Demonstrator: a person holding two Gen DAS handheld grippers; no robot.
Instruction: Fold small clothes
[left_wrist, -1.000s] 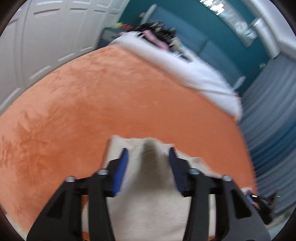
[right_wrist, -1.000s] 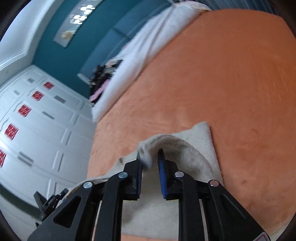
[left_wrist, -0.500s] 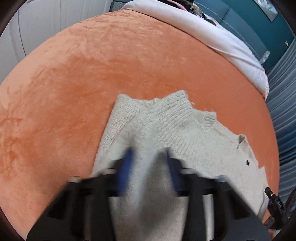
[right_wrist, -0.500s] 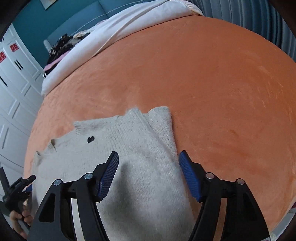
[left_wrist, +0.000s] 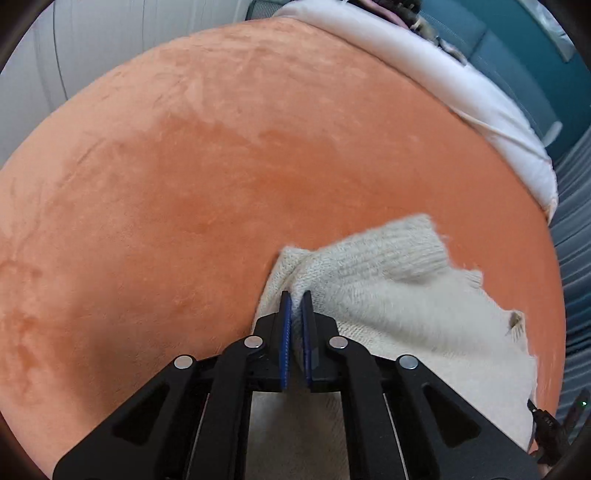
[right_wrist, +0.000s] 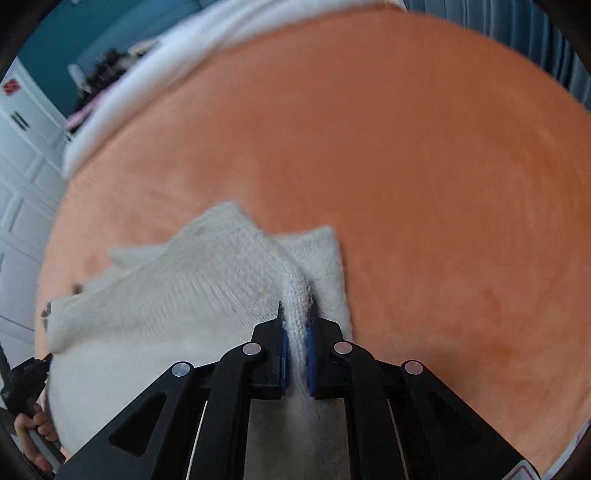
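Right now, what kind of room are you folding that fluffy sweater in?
Most likely a bedroom. The sweater lies on a wide orange blanket that looks like a bed, with white bedding bunched at its far end and white cupboard doors along the wall.

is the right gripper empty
No, the right gripper is pinching a ridge of the cream sweater between its blue pads.

Around your work area: bedding, doors, wall

You have an orange plush blanket (left_wrist: 229, 166) spread wide, a white duvet (left_wrist: 461, 92) bunched along its far edge, white panelled wardrobe doors (right_wrist: 22, 192) to one side, and a teal wall (right_wrist: 66, 48) behind.
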